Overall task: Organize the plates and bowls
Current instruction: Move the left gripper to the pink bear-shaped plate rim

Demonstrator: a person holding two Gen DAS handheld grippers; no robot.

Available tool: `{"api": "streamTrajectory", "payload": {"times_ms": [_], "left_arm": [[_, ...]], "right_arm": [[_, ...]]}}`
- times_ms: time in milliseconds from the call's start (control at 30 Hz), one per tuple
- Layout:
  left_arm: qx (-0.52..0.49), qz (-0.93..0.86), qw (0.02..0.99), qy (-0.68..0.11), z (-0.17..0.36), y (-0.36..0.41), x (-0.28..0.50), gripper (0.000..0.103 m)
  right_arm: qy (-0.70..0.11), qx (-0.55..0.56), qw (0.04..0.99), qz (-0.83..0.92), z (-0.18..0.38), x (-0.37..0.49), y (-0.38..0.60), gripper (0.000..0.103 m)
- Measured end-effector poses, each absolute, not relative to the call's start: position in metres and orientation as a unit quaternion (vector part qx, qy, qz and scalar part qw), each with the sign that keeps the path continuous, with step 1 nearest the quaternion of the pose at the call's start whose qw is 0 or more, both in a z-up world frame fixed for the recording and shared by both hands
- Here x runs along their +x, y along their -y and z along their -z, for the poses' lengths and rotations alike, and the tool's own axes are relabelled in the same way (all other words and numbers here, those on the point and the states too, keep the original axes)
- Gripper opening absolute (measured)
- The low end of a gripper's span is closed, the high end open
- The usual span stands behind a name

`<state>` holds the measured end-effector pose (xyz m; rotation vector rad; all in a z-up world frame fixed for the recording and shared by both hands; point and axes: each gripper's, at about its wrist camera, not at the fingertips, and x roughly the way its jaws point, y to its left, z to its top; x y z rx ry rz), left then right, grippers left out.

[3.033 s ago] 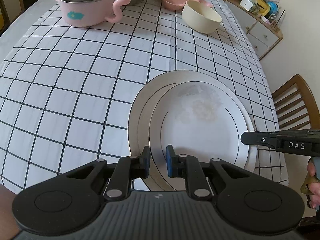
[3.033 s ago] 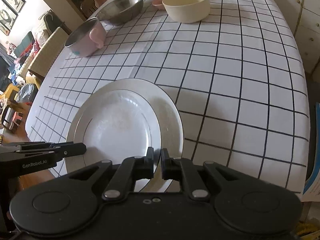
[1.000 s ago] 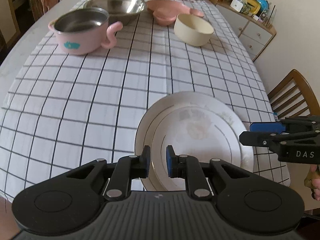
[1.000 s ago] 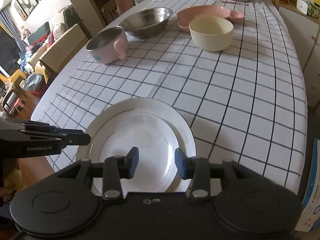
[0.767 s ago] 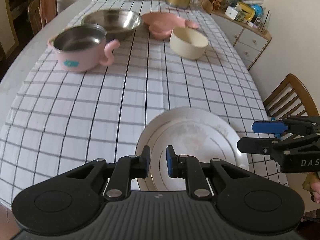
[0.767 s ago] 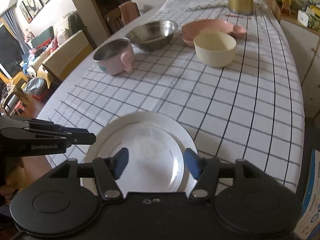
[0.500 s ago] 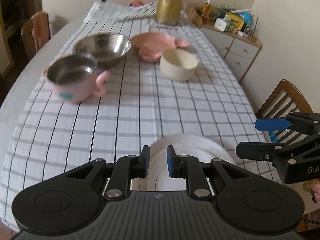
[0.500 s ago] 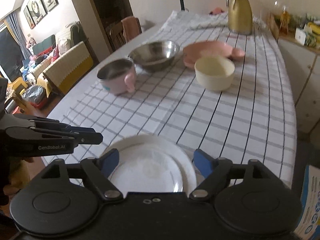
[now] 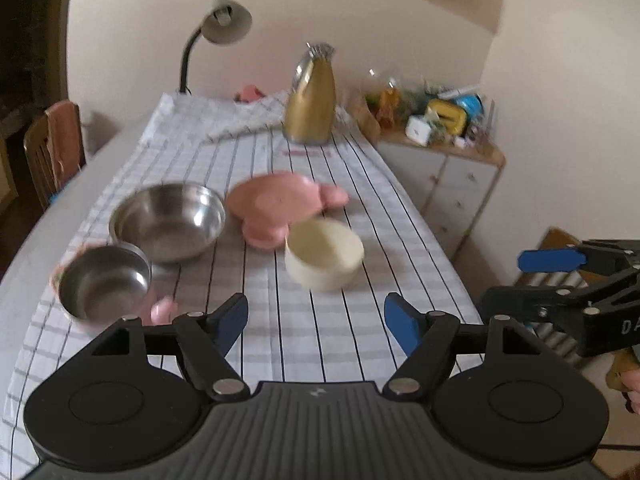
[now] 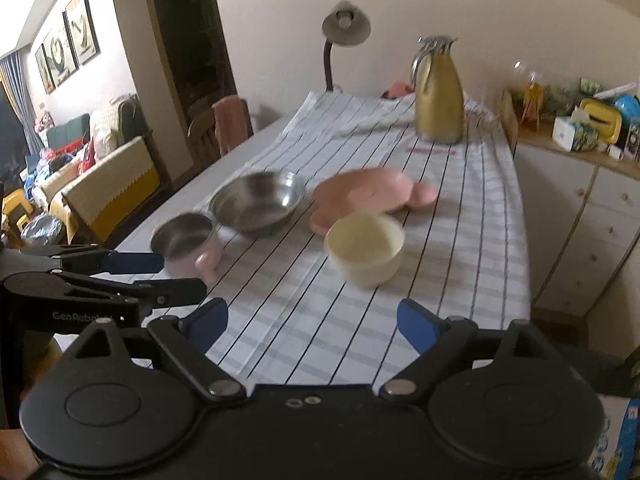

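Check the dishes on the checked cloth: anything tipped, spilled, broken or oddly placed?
Nothing stands out. The steel bowl, pink-handled cup, cream bowl and pink plate all sit upright and empty, unspilled. Motion blur hides fine detail such as chips.

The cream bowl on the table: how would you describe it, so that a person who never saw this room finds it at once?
Look at the long table with the checked tablecloth and the gold jug at its far end. Among the dishes at its middle, the cream bowl stands in front of the pink plate. It alone is plain cream with no handle; its neighbours are steel or pink.
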<state>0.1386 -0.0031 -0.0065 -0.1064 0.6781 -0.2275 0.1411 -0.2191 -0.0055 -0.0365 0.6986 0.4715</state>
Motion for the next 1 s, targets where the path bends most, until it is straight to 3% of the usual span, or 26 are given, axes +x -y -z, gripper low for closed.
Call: {"api": "streamTrajectory", "payload": {"times_ms": [333,800,1000], "left_arm": [[-0.039,0.064,0.941,-0.33,0.001,0.032,0.208,0.075],[-0.045,0.008,0.912,-0.408,0.055,0.028,0.316,0.075],[-0.103,-0.018,0.886,-0.451,0.083,0.005,0.362,0.075]], "right_arm": [[-0.312,-0.045,0.925,-0.214,0.0,0.212,0.257,0.102],[-0.361,-0.046,0.912,-0.191,0.053,0.347,0.269,0.102],[-0.377,-0.059,0.906,-0.182,0.074,0.399,0.252,0.094]]}}
